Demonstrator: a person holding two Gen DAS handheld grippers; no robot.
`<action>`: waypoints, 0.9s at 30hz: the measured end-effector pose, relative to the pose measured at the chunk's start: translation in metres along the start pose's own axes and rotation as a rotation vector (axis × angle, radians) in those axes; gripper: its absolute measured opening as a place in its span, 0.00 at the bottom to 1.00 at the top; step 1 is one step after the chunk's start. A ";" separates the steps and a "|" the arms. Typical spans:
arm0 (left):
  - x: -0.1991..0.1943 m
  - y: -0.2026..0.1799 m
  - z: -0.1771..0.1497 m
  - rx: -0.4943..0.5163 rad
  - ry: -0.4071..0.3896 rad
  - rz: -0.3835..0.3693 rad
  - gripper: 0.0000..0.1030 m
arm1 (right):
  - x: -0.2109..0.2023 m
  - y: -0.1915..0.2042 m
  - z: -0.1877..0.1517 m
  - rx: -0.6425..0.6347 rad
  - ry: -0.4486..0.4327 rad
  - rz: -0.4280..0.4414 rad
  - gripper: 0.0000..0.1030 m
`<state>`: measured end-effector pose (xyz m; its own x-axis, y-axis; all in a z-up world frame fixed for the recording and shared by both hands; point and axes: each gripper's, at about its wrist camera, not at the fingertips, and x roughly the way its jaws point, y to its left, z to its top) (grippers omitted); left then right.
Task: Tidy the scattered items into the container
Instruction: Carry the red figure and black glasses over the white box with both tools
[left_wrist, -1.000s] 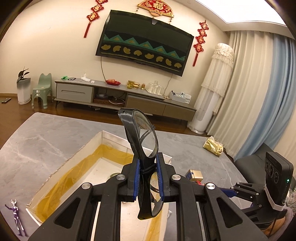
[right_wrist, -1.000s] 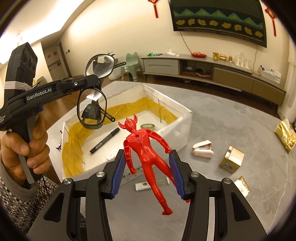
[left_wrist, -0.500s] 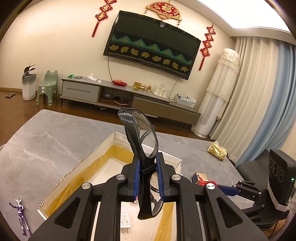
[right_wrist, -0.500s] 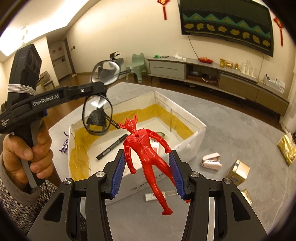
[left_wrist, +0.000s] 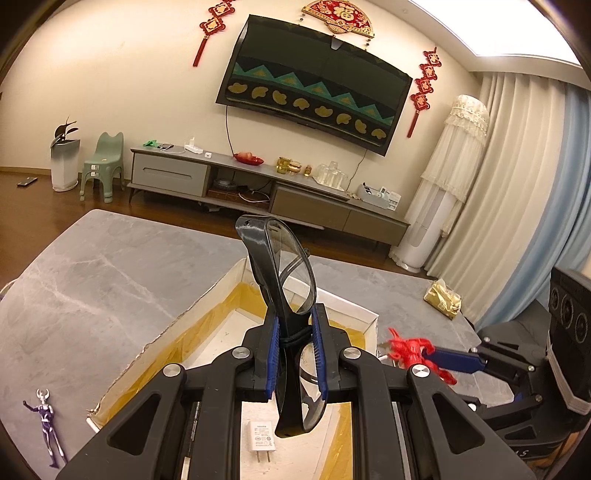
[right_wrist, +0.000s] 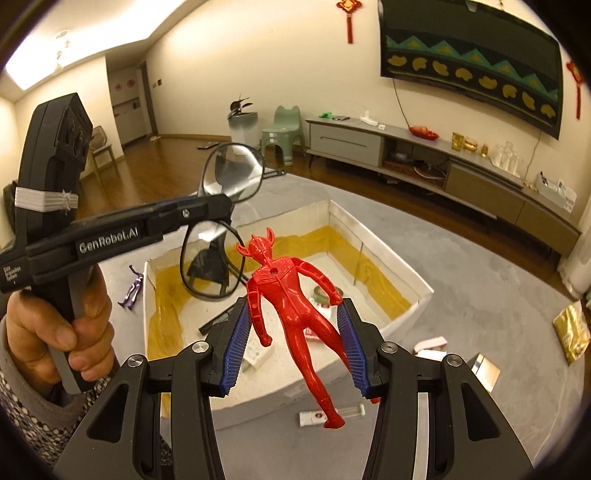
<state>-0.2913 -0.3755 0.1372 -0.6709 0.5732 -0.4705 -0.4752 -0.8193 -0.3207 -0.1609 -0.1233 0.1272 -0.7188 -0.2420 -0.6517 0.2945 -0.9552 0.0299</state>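
White open cardboard box lined with yellow tape (right_wrist: 402, 291) sits on grey tabletop (right_wrist: 480, 295). Left gripper (left_wrist: 293, 354) clamps black-framed glasses (left_wrist: 291, 280) at the bridge above it; right gripper (right_wrist: 295, 343) pinches red plastic figure (right_wrist: 291, 299) loosely. Risk: figure slips out, lenses hit hard.

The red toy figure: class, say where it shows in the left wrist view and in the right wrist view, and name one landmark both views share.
Left wrist view: the red toy figure sits low right, clamped in the right gripper, beside the white box.
Right wrist view: it fills the lower centre, held between the blue pads, in front of the box.
Shared landmark: the purple toy figure lying on the grey table outside the box.
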 end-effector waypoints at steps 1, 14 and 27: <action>0.000 0.001 0.000 -0.001 0.002 0.002 0.17 | 0.001 0.001 0.003 -0.003 0.001 0.000 0.49; 0.010 0.008 -0.003 0.002 0.037 0.014 0.17 | 0.018 -0.001 0.023 -0.003 0.050 0.027 0.49; 0.021 0.007 0.002 0.036 0.072 0.018 0.17 | 0.034 -0.011 0.039 0.017 0.099 0.048 0.49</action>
<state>-0.3094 -0.3693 0.1265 -0.6375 0.5550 -0.5344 -0.4843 -0.8281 -0.2823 -0.2132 -0.1277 0.1348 -0.6385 -0.2704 -0.7206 0.3155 -0.9459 0.0755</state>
